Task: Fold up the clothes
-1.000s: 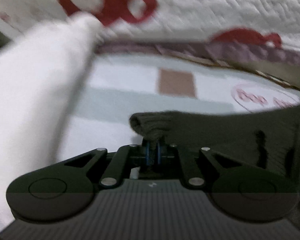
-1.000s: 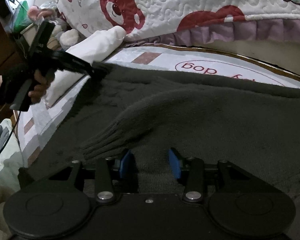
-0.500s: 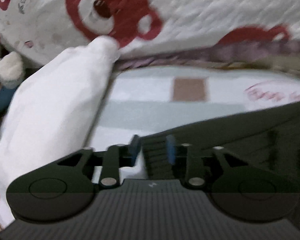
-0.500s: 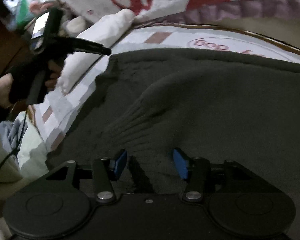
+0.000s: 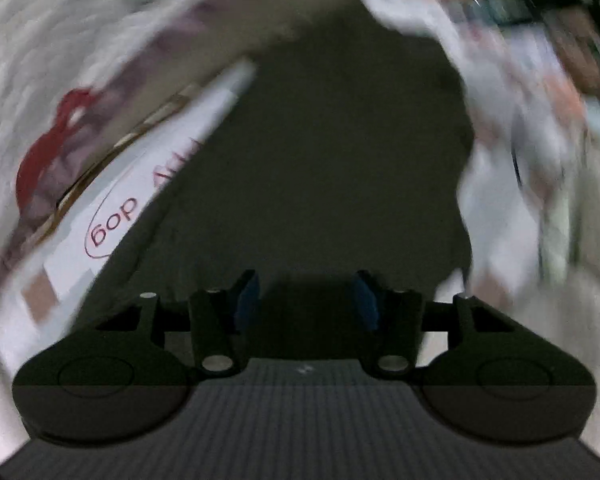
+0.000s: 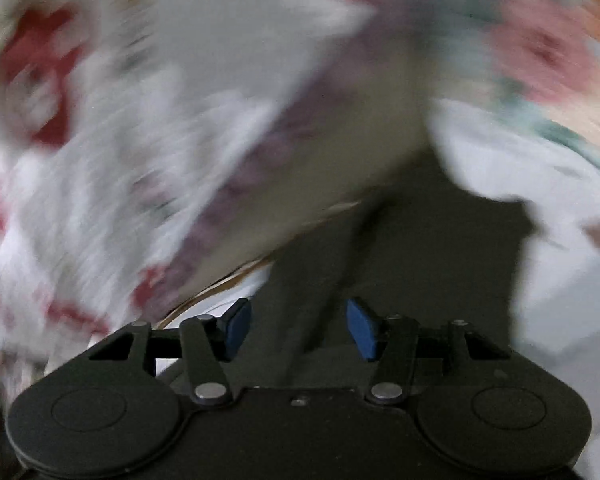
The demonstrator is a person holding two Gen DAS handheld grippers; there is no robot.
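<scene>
Now both my tongs stand wide with nothing between the pads: my left gripper [image 5: 306, 300] and my right gripper [image 6: 298, 328] each hang over the dark sweater [image 5: 320, 152], which stretches lengthwise away from me across the white sheet [image 5: 112, 220]. Blur hides the rest.

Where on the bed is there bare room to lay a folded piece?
Only a bare sheet strip, between the dark sweater and the quilt. The blurred clutter on the sweater's other side looks crowded.
</scene>
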